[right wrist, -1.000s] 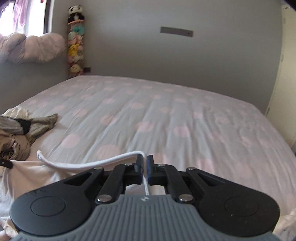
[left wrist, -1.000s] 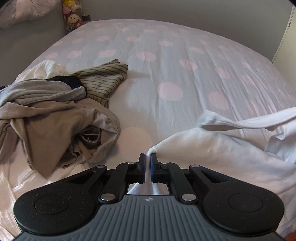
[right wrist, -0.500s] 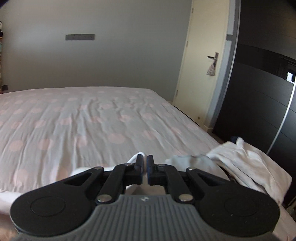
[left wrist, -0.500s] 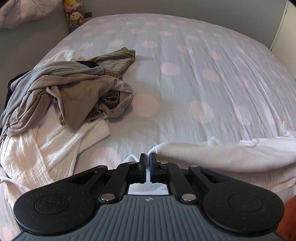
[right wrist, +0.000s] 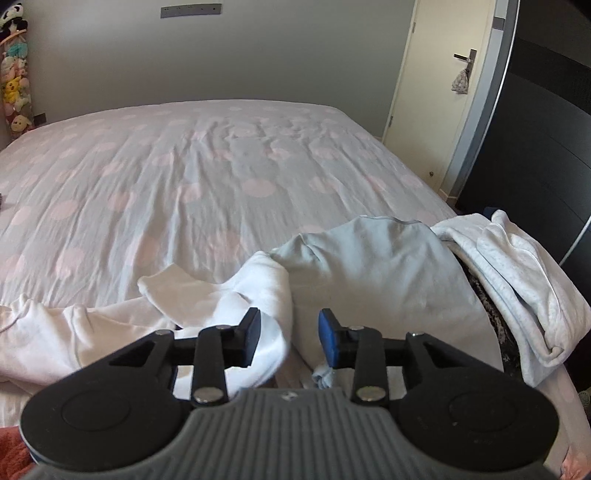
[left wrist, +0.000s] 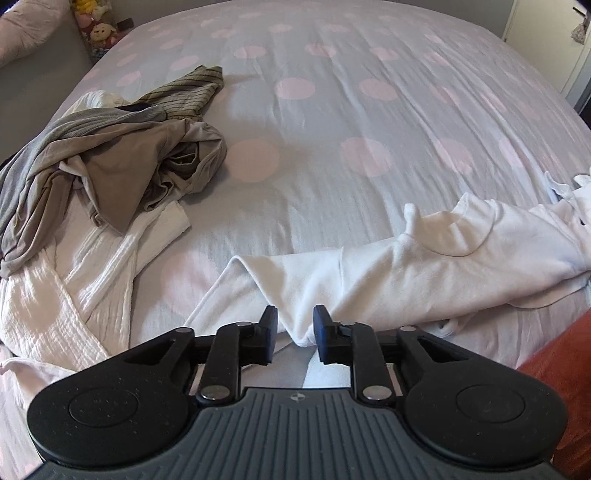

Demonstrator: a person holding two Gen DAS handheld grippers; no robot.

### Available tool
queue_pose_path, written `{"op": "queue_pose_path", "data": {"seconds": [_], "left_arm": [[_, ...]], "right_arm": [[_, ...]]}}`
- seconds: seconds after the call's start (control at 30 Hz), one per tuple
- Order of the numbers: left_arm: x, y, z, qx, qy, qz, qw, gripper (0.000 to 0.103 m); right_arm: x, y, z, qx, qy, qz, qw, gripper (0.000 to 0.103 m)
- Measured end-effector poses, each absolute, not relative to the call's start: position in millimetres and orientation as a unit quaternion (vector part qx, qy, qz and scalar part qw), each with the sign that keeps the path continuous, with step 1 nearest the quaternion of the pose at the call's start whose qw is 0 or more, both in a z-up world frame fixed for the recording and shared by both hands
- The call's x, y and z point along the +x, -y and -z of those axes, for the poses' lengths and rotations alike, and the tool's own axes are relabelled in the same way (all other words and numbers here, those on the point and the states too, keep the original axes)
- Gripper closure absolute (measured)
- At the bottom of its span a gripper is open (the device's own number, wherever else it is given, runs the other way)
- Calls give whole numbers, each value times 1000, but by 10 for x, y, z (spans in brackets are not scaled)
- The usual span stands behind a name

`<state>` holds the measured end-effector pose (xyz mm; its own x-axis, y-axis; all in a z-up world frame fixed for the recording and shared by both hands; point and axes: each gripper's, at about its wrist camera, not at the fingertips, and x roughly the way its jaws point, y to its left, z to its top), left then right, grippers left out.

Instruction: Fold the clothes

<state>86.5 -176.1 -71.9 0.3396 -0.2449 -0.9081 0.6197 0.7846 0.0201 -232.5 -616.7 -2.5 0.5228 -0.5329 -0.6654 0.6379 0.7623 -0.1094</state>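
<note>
Left wrist view: left gripper is pointing down at the bed's near edge, its jaws having just been opening; a folded corner of the white garment is lying in the gap, the pads no longer pressing on it. The garment is stretching rightward in a long, rumpled band across the spotted bedspread. Farther left, a white textured robe is spreading under a heap of brown and grey clothes, with a striped top lying at the heap's far end. Soft toys are standing beyond the bed's far left corner.

Right wrist view: right gripper is likewise released, jaws having just been opening, white cloth bunching against the left finger. Just beyond, a pale grey garment is lying beside a white fleecy one at the bed's right edge. A door is standing behind.
</note>
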Motion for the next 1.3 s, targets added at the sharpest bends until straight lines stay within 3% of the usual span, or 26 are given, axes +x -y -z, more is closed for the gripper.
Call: {"op": "queue_pose_path", "data": {"seconds": [0.2,0.5,0.93,0.97,1.1,1.3], "left_arm": [[932,1980,810,202,-511,302,779,63],[1121,2200,1158,223,-561,301,738,63],[1239,2228,1388,225,-582,323,711,63],[1238,2237,1394,227,-582,325,710,63],[1181,2272,1391,242,-576,338,704,63],[1117,2285,1360,254,-567,345,703,63]], "right_arm": [[-1984,5787,-27,46,-364,248,897,56],[-1015,5301,304,-42,-428,71,900,58],[64,5392,1220,-140,-547,-115,817,59],[94,5392,1256,-138,-551,-124,814,59],[10,5361,1245,-122,-546,-156,814,84],[-408,5336,890,-132,-494,-151,846,90]]}}
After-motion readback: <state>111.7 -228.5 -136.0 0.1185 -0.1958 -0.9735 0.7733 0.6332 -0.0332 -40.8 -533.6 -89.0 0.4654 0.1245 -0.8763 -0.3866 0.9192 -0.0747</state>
